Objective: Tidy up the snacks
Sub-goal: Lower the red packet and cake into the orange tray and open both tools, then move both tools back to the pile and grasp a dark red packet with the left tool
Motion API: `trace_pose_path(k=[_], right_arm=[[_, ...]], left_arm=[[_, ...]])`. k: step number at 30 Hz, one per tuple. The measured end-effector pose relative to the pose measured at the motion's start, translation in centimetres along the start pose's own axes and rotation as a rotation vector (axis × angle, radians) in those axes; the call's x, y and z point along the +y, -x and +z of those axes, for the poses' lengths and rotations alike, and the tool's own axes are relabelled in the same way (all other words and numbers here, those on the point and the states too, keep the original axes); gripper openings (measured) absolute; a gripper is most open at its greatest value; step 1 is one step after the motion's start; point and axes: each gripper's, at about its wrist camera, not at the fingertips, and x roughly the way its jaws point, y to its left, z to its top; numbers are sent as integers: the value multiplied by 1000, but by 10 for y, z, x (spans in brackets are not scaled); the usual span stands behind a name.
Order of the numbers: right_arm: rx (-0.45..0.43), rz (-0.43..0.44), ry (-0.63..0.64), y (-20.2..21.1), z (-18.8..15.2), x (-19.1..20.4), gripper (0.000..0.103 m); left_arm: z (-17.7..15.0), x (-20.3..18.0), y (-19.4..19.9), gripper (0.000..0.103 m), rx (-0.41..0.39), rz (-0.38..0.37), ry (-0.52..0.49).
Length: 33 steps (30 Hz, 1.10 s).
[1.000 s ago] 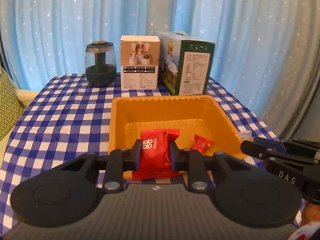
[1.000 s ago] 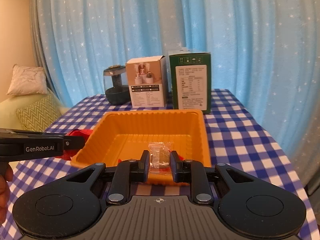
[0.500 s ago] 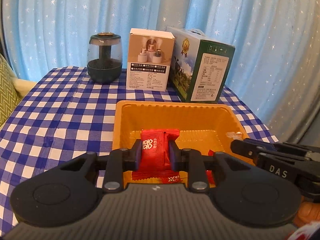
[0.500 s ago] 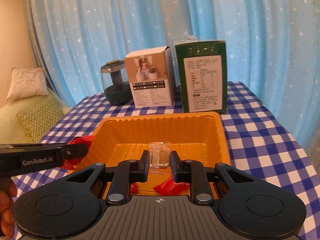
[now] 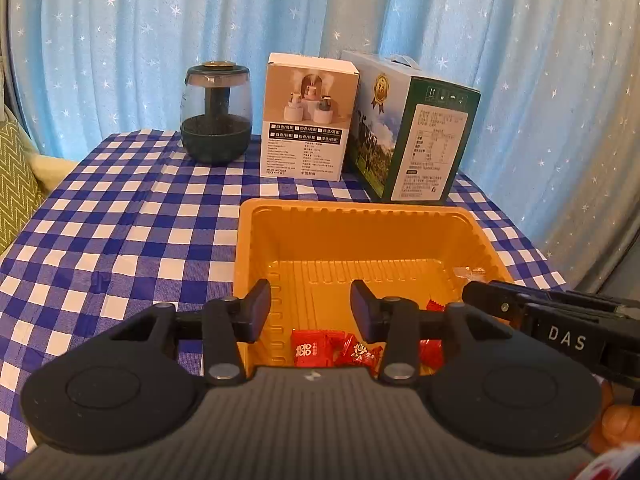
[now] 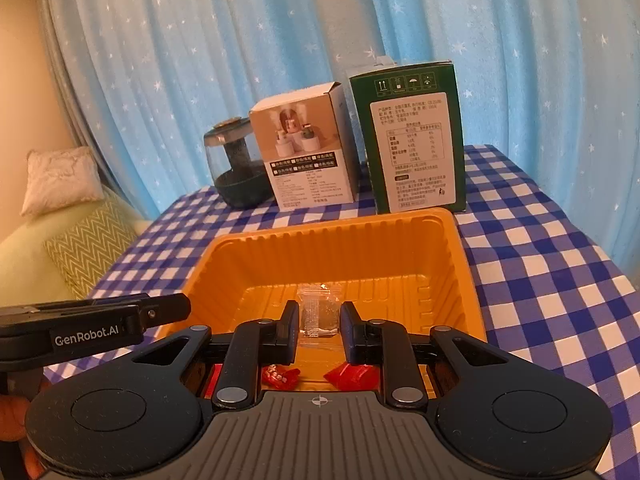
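Both cameras sit low behind their own fingers, tilted down and facing the far curtain (image 5: 120, 48). The left wrist view looks from the near left edge of the orange tray (image 5: 360, 216), close above it. The right wrist view looks from the near right, equally close (slightly more square-on to the green box (image 6: 412, 140)). Both share the tray, the white box (image 5: 306, 120), the dark jar (image 6: 236, 172) and the checked tablecloth (image 5: 120, 220).
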Motion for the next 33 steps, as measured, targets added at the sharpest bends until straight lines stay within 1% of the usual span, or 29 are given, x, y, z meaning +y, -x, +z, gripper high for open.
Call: trace_pose_path(k=[3,7,9,11,13,23,33], right_arm=[[-8,12,-4,1,1,0,22],[-17,51,-27,1,2,-1,23],[-19,58,-49,1,3,-3,25],[-26,50,-63,2,4,-5,36],[-37,30,-67,3,4,-7,40],[-58,-22,-72,13,1,-17,41],[-88,-55,-44,35,-5,-16,41]], left_arm=[[0,2,2,41,-3,2,2],[0,4,3,45,-4,4,9],[-1,5,4,47,-4,3,6],[-1,5,4,47,-2,0,5],[-1,6,5,47,-1,-1,4],[-3,1,10,47,-6,-11,-17],[-16,-11,30,47,-10,-33,-61]])
